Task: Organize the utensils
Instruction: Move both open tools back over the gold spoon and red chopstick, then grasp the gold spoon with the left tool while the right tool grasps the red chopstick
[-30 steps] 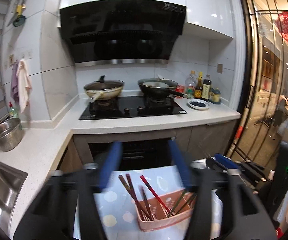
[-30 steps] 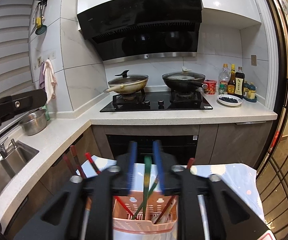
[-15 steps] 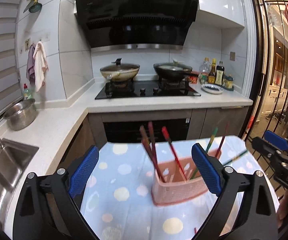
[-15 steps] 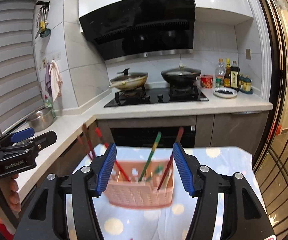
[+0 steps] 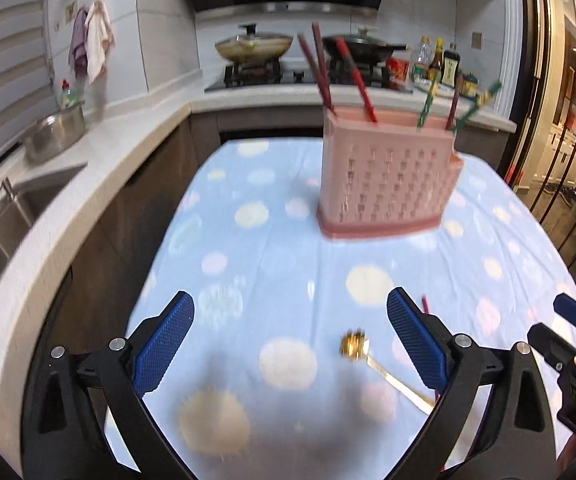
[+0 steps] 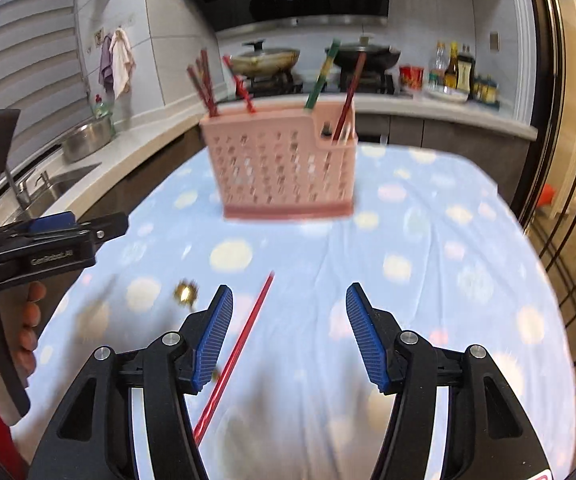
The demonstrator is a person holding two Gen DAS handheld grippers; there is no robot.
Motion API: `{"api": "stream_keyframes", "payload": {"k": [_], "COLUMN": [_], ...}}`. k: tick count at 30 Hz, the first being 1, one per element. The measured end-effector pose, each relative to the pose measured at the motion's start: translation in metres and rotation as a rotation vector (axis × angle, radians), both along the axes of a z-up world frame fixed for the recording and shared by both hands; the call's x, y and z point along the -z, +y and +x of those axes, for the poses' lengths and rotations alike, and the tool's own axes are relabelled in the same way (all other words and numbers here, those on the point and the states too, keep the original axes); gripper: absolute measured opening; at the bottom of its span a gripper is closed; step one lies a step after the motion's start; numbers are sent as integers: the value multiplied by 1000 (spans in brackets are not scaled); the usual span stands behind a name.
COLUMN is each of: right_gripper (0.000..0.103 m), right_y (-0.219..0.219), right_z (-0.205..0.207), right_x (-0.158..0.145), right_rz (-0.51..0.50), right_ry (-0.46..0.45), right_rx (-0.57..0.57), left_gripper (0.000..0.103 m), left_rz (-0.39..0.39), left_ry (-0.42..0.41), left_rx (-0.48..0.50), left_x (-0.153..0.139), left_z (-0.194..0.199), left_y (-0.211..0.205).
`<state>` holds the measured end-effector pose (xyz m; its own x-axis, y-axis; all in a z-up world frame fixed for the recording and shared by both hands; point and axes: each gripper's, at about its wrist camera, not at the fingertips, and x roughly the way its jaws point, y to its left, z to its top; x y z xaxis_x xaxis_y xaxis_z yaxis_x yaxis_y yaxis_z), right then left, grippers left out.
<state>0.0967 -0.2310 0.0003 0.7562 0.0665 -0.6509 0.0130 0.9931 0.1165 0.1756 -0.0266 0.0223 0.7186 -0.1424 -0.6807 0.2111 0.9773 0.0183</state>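
Chopsticks (image 6: 320, 76) stand in a pink basket (image 6: 283, 168) at the 12 o'clock end of the table (image 6: 428, 240), red ones on one side, a green one and a red one on the other. Their lower ends are hidden inside the basket, and both views are blurry, so I cannot count them.

One red chopstick (image 6: 239, 344) lies flat on the dotted cloth. Its near end is cut off behind the right tool (image 6: 290, 334). That tool's jaws are apart and nothing is pinched between them; the chopstick runs just beside the left finger (image 6: 213, 340).

A gold spoon (image 5: 355, 345) lies at 4 o'clock from the left tool (image 5: 290, 342). Its handle goes under that tool's right finger (image 5: 416, 340) and its end is hidden. The left tool's jaws are opening wide, with only cloth between them.

A hand (image 6: 19, 324) holding the left tool shows at 9 o'clock in the right view, partly cut off by the edge.
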Motion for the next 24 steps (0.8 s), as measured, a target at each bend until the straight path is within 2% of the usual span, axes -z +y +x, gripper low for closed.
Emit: {"api": "stream_keyframes", "payload": {"k": [3, 9, 12, 17, 19, 22, 24], "right_gripper": [57, 57, 57, 54, 48, 33, 20], "right_y": [14, 51, 69, 79, 75, 70, 64], "right_z": [-23, -61, -68, -69, -69, -69, -70], "right_x": [21, 48, 63, 76, 77, 77, 77], "right_rz": [5, -14, -7, -36, -33, -42, -43], "right_ry": [32, 80, 120, 152, 159, 164, 165], "right_rx": [-8, -68, -111, -111, -100, -81, -67], "left_gripper": [95, 95, 95, 95, 95, 95, 95], "left_rz": [-11, 41, 40, 56, 60, 79, 80], "left_ry": [66, 147, 168, 198, 212, 211, 212], "left_rx": [-3, -29, -40, -39, -33, -26, -12], "left_x": [24, 61, 69, 79, 83, 86, 86], "left_z": [-13, -40, -50, -61, -64, -68, -70], "left_y": [6, 17, 20, 22, 22, 17, 13]}}
